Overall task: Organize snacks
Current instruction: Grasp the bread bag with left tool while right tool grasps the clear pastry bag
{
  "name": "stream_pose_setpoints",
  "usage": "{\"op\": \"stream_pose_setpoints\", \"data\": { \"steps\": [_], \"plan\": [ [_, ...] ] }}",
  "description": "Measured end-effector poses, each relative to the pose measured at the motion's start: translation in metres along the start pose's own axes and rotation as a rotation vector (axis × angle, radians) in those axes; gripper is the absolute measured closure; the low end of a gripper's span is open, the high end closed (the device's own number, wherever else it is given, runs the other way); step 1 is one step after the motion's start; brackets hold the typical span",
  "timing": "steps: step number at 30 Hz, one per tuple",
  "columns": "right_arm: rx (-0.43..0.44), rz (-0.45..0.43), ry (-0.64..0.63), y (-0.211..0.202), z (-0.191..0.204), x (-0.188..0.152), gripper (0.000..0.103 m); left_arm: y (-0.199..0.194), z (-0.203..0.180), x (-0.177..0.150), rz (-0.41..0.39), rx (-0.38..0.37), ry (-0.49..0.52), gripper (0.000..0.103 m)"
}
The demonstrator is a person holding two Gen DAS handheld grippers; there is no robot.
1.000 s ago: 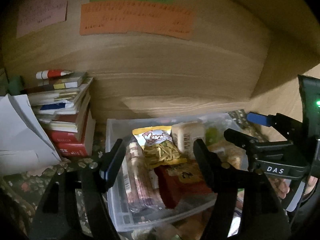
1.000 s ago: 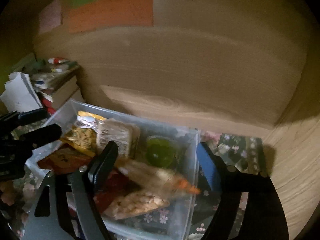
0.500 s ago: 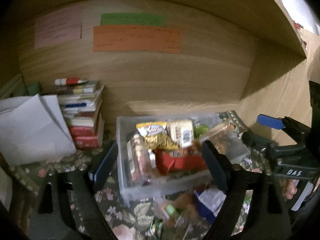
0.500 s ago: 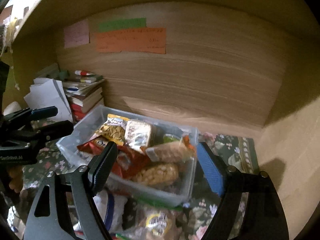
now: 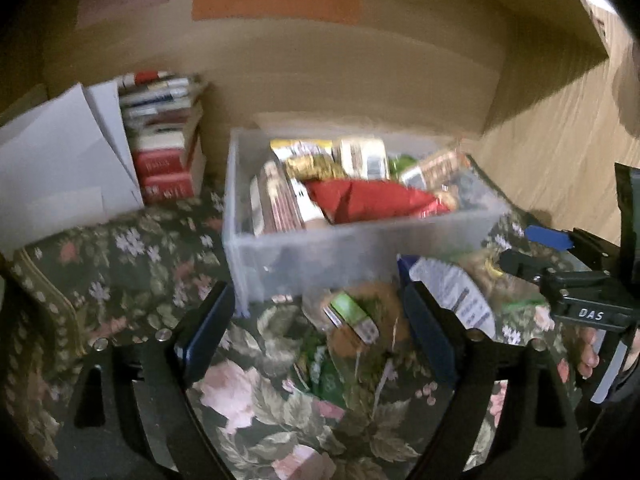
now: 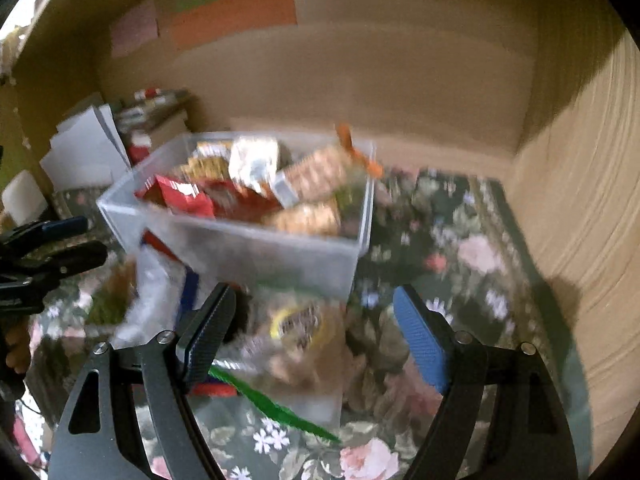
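Note:
A clear plastic bin [image 5: 360,240] [image 6: 248,248] stands on the floral cloth, full of snack packets, with a red bag [image 5: 372,200] on top. Loose snacks lie in front of it: a packet with a green label [image 5: 352,316], a white and blue packet [image 5: 452,292] and a clear bag with a yellow label [image 6: 296,324]. My left gripper [image 5: 316,308] hovers open above the green-labelled packet, holding nothing. My right gripper [image 6: 316,312] [image 5: 536,256] hangs open over the clear bag, also empty. The left gripper [image 6: 60,240] shows at the left edge of the right wrist view.
A stack of books [image 5: 164,148] and white folded paper [image 5: 60,168] sit left of the bin. Behind is a wooden back wall with coloured notes [image 5: 276,0]. A wooden side wall [image 6: 580,200] closes the right. Floral cloth [image 6: 460,240] lies bare right of the bin.
Both grippers have drawn back from over the bin toward the near side, so loose snacks in front of it now lie under them. The left jaws stand wider than a second ago.

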State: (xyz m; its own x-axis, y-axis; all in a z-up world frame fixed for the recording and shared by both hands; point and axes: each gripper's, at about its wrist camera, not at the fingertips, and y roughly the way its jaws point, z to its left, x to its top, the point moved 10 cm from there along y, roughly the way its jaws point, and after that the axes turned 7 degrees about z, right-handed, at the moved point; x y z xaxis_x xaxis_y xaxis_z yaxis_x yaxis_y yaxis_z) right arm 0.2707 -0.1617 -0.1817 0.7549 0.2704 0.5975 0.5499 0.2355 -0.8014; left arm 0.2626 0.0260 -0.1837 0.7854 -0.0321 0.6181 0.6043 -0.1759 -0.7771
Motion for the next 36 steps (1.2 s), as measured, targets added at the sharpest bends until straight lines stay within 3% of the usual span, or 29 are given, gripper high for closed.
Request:
{"op": "stream_pose_setpoints", "data": {
  "steps": [9, 15, 21, 25, 29, 36],
  "plan": [
    [0.05, 0.074, 0.0, 0.019, 0.006, -0.018, 0.024, 0.031, -0.023, -0.012, 0.068, -0.03, 0.019, 0.016],
    [0.082, 0.109, 0.013, 0.03, 0.008, -0.024, 0.025, 0.046, -0.02, -0.015, 0.104, -0.036, -0.032, 0.017],
    [0.093, 0.112, 0.007, 0.031, 0.01, -0.025, 0.034, 0.051, -0.024, -0.023, 0.136, -0.076, -0.015, 0.042],
    [0.097, 0.107, 0.009, 0.03, 0.008, -0.025, 0.054, 0.045, -0.025, -0.022, 0.118, -0.082, -0.015, 0.052],
    [0.082, 0.089, -0.004, 0.025, 0.009, -0.025, 0.061, 0.034, -0.024, -0.022, 0.102, -0.079, -0.007, 0.055],
    [0.069, 0.031, 0.009, 0.002, 0.001, -0.02, 0.062, 0.0, -0.021, -0.014, 0.037, -0.055, 0.001, 0.056]
  ]
}}
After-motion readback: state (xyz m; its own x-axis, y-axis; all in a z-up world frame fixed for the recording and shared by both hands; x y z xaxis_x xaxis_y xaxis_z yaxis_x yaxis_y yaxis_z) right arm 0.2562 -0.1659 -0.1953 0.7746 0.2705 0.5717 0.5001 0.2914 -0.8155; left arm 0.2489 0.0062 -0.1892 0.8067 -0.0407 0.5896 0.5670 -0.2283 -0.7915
